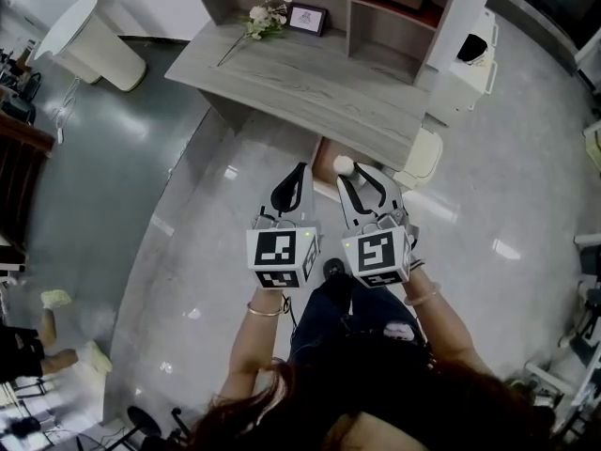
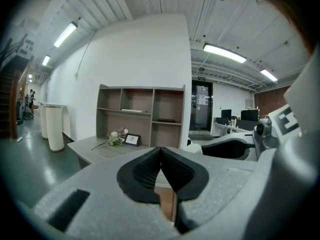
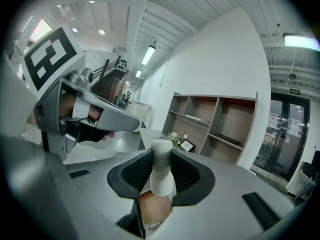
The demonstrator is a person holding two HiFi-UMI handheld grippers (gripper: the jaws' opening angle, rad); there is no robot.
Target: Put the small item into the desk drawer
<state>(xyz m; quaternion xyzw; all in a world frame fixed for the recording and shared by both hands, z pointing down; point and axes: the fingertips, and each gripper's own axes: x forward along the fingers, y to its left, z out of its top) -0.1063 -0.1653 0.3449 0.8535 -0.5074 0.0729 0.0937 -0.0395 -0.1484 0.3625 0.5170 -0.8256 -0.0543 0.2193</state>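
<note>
1. My left gripper hangs just short of the desk's front edge, its jaws pressed together on nothing. If it drifts toward the desk while I attend to the other hand, it could knock the drawer or block the way in.
2. The drawer shows as a brown opening under the desk's front edge, and I judge it is pulled out. The small white item appears over its right part, not yet inside. I cannot tell how high it sits. Released here, it might strike the rim and drop to the floor in front of the desk.
3. My right gripper is clamped on that item, jaws partway apart. The white roll stands upright between the pads, with its top proud of the tips. It looks soft, so a bump against the desk's edge could tilt it out of the grip.
4. What I take for a cream chair stands at the desk's right end, near the drawer. A wide swing on that side could catch it.
</note>
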